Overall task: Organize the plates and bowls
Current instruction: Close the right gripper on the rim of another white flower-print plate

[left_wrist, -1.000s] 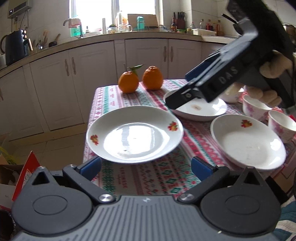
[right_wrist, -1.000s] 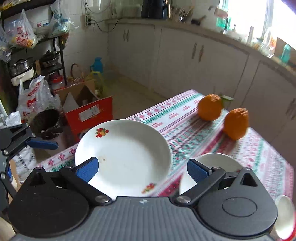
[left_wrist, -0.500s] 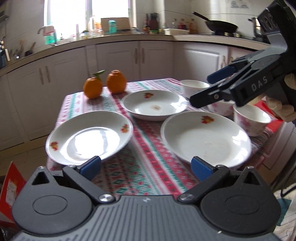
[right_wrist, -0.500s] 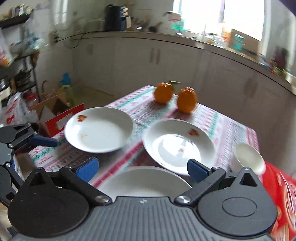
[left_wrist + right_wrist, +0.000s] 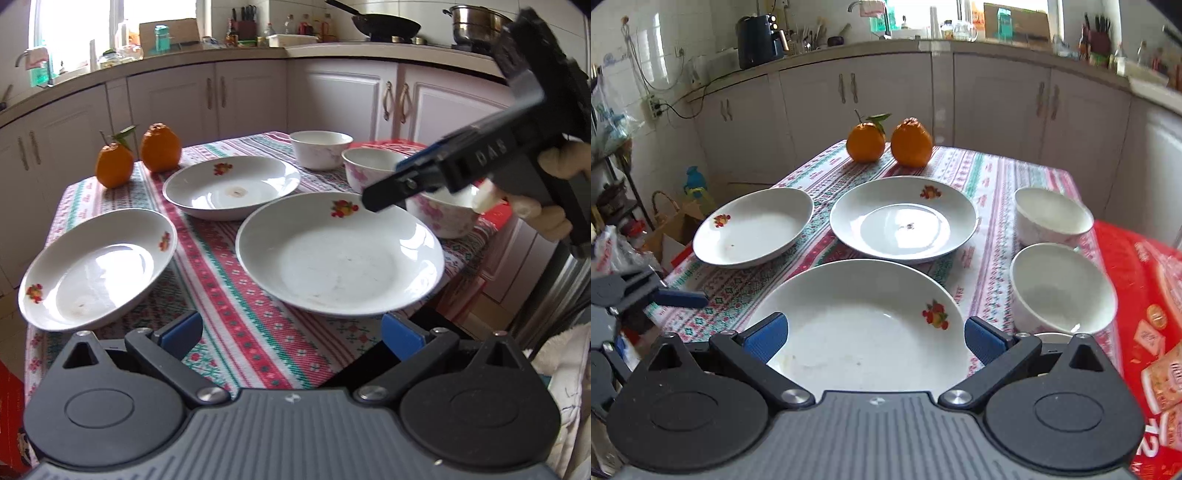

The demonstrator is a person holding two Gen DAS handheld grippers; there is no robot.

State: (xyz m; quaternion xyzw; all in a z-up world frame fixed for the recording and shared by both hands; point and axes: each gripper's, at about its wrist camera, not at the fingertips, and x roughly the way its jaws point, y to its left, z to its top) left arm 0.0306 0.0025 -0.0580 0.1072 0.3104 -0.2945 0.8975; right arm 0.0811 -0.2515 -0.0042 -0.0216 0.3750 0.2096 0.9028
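1. Plates, seen from the left wrist: three lie apart on the bench (image 5: 229,295), the nearest plate (image 5: 340,254) just ahead of the left tool (image 5: 291,332), which is wide open and holds nothing. Three bowls (image 5: 321,149) sit along the right. The right tool (image 5: 391,186) hangs above the plate's far rim, empty, probably lining up a grasp.
2. From the right wrist: the right tool (image 5: 875,334), wide open, straddles the same plate (image 5: 857,321). Two oranges (image 5: 866,142) stand behind.
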